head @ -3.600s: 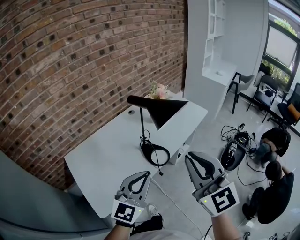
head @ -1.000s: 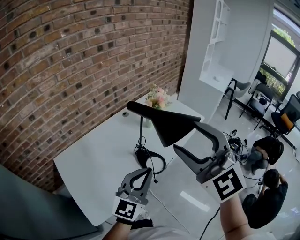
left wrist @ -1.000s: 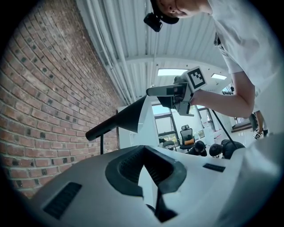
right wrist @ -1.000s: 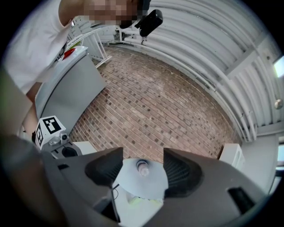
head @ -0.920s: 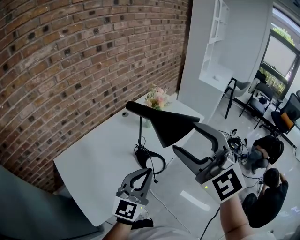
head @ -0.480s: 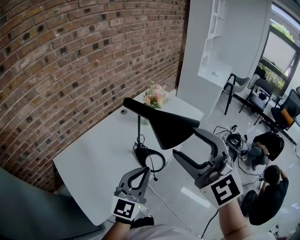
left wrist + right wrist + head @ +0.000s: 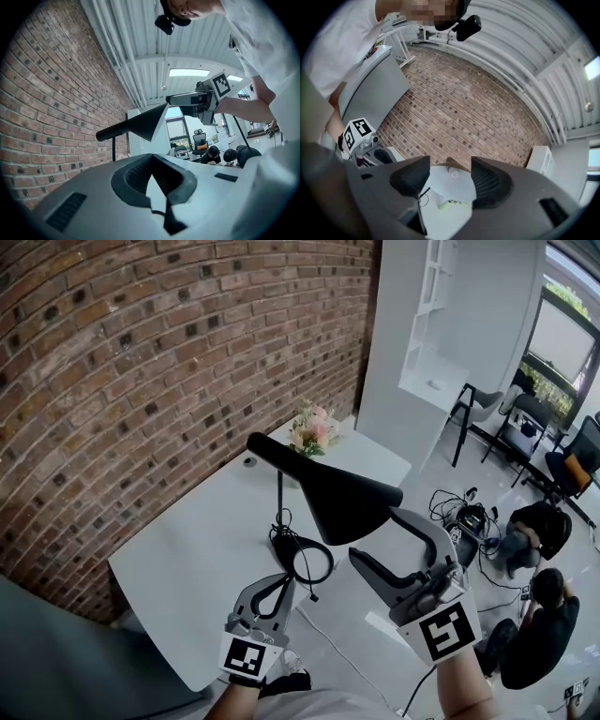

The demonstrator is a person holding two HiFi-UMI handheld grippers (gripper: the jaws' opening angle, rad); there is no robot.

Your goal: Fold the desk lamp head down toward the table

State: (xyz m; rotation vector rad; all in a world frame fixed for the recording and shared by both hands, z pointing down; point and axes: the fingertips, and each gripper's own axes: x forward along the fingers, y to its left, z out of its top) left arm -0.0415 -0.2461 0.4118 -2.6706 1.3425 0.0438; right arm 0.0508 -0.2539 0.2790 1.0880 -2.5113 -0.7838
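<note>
While the lamp head (image 7: 337, 498) stands raised and close to level on its thin stem (image 7: 279, 502), the fold has not, in my judgement, begun. It is a black cone with its wide mouth toward 4 o'clock. The stem rises from a ring base (image 7: 284, 545) that sits on the white desk (image 7: 187, 559), near the desk's edge on the 4 o'clock side.

The right tool (image 7: 375, 535) is at the cone's mouth, at 4 o'clock from the head. Its jaws stand wide apart and grip nothing. Its own view looks up between them into the pale inside of the shade. The upper jaw appears to lie at the rim, but contact cannot be confirmed. The left tool (image 7: 281, 579) hangs low at 6 o'clock from the base, well apart from the lamp, with its jaws closed tip to tip and empty.

Risks noted:
- A jaw may slide off the smooth, sloping shade if the grip takes only the rim.
- Nothing braces the base, so a downward push out at the mouth could tip the lamp or walk the base toward the desk edge.
- The flowers (image 7: 309, 427) at 12 o'clock from the head could be struck if it swings.
</note>
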